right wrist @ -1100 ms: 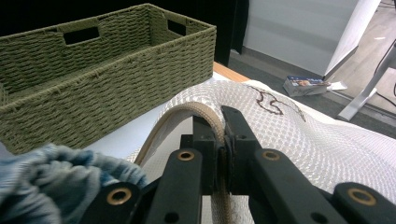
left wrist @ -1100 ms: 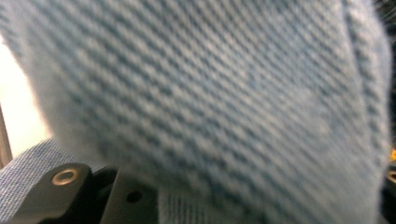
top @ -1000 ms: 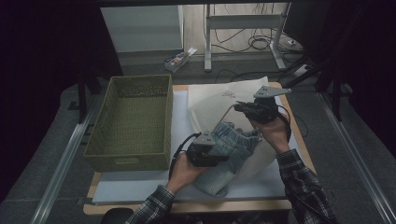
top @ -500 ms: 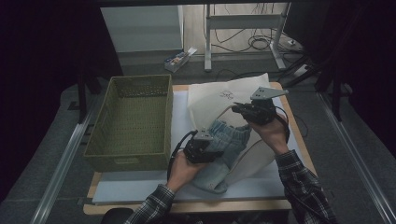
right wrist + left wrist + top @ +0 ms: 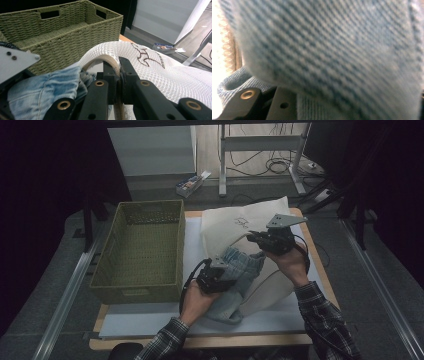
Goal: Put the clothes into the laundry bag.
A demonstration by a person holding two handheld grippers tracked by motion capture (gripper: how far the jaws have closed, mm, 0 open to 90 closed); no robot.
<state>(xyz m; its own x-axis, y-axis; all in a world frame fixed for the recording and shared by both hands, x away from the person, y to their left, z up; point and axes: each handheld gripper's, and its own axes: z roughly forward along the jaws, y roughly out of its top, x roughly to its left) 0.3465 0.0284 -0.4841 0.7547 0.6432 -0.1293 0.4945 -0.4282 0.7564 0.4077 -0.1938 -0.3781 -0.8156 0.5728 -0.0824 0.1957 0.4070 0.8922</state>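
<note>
Wicker first: the green basket (image 5: 137,252) sits at nine o'clock on the worktop (image 5: 310,237), well apart from the work. At the centre lies the white mesh bag (image 5: 235,222), its mouth turned toward five o'clock. The right gripper (image 5: 254,238) has its jaws pressed together on the bag's rim (image 5: 110,60), lifting that edge so the mouth gapes. The jeans (image 5: 235,280) lie just at that mouth, long axis running from six o'clock up toward one o'clock, the far end already touching the opening. The left gripper (image 5: 216,279) pinches a thick fold of the denim (image 5: 332,50) and is the nearer hand to the garment. Judging by this, the coming push goes toward one o'clock, along the jeans' length, under the raised rim.
</note>
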